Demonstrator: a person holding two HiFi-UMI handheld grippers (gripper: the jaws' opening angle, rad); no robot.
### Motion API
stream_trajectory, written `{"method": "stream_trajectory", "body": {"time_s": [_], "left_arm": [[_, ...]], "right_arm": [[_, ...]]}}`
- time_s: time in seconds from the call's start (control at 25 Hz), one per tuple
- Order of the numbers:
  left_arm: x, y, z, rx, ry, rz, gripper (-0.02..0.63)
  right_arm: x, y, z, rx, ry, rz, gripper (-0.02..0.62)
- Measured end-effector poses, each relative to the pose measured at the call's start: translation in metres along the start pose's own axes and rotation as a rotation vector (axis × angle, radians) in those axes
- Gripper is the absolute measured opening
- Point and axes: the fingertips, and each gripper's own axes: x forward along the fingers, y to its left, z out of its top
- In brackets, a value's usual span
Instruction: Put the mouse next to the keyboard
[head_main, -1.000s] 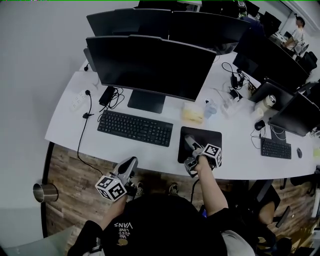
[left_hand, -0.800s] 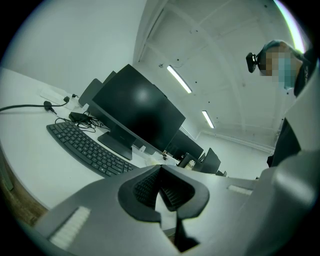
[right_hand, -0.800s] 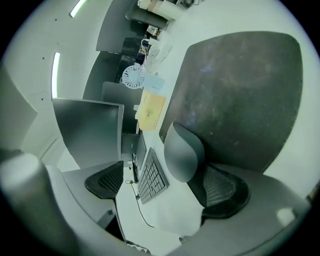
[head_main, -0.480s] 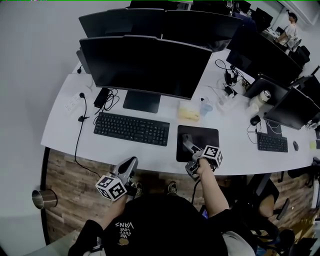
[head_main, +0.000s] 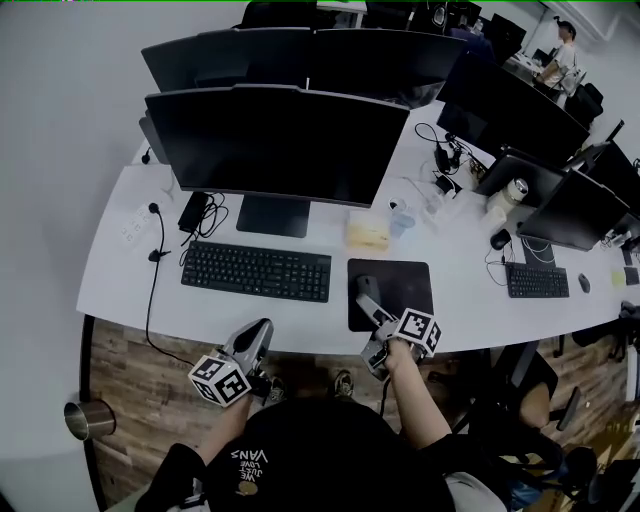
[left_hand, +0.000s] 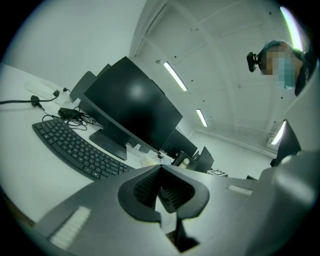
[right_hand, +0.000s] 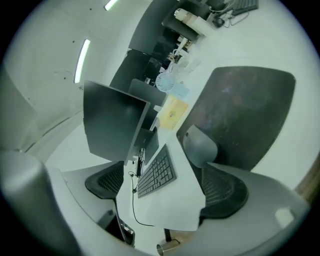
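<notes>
Mouse (right_hand: 200, 146) still on pad (right_hand: 247, 107), before right tongs (right_hand: 161, 176)

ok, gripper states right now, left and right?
Left gripper: closed, holding nothing.
Right gripper: open, holding nothing; the grey rounded computer mouse lies just ahead of it on the black mouse pad.

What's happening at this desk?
A person holds a gripper in each hand at a white desk. The right gripper has its jaws apart and empty, and points at the grey mouse, which lies just ahead of it on the left part of the black mouse pad, not yet grasped. The keyboard sits left of the pad. The left gripper is shut on nothing and hangs off the desk's near edge.
</notes>
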Motion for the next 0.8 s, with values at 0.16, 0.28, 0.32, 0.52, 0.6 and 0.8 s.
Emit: {"method": "stream_trajectory", "body": {"time_s": [0.16,0.28,0.32,0.52,0.6,0.8], "left_arm": [[0.006,0.0,0.007,0.014,0.003,-0.027,0.002],[0.01,-0.002,0.012,0.025,0.017,-0.056,0.002],[0.01,-0.003,0.013,0.027,0.026,-0.063,0.002],[0.013,-0.006,0.023,0.055,0.036,-0.128,0.002],[0.014,-0.008,0.027,0.063,0.044,-0.146,0.002],[0.012,-0.008,0.031,0.09,0.066,-0.194,0.002]], "right_arm": [[-0.01,0.034,-0.01,-0.146,-0.038,0.077,0.451],[-0.019,0.053,-0.014,-0.236,-0.106,0.095,0.365],[-0.023,0.058,-0.015,-0.264,-0.133,0.094,0.325],[-0.04,0.082,-0.022,-0.464,-0.255,0.064,0.179],[-0.046,0.091,-0.025,-0.539,-0.3,0.049,0.126],[-0.056,0.102,-0.041,-0.633,-0.381,0.011,0.01]]}}
